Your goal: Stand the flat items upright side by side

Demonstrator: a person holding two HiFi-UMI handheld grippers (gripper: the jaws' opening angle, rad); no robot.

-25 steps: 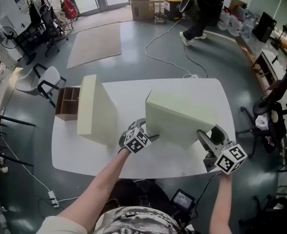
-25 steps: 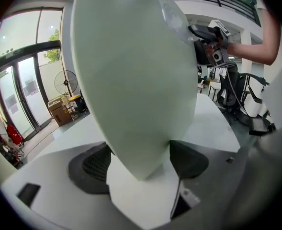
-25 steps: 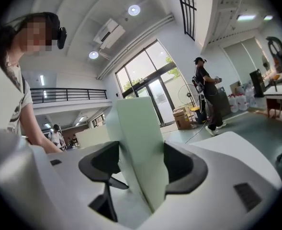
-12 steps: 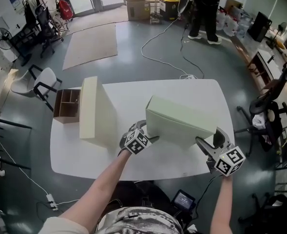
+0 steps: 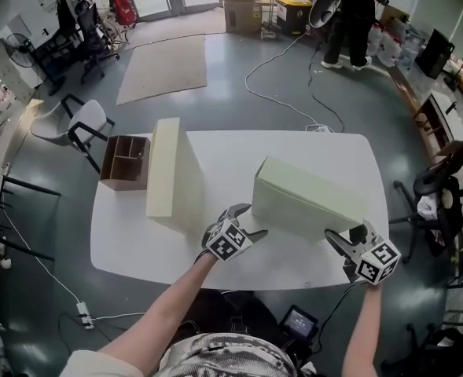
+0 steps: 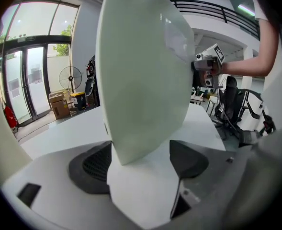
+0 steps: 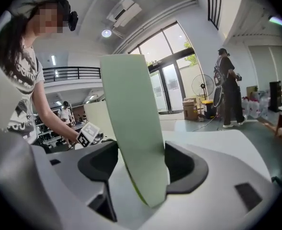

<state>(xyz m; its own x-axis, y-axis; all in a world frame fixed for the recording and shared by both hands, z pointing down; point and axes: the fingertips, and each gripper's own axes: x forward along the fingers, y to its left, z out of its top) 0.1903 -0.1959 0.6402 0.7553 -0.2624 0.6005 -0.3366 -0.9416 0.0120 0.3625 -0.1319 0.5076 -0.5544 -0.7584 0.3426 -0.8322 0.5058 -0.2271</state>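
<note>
A thick pale green foam slab [image 5: 310,199] hangs tilted over the white table [image 5: 137,242], held at both ends. My left gripper [image 5: 247,220] is shut on its near left corner, and the slab [image 6: 141,71] fills the left gripper view between the jaws. My right gripper [image 5: 347,236] grips the right end. There the slab [image 7: 131,119] runs between both pads, and the jaws have just been closing on it. A second, cream slab [image 5: 168,171] stands upright on its long edge at the table's left.
A brown wooden box [image 5: 125,162] sits at the table's left edge behind the standing slab. A white chair [image 5: 78,124] stands off the left corner and a black office chair [image 5: 443,187] on the right. A person [image 5: 357,14] stands far back. Cables cross the floor.
The right gripper has sunk, bringing the slab's right end lower toward the table. The left gripper has shifted slightly with its corner. The standing slab has not moved.
</note>
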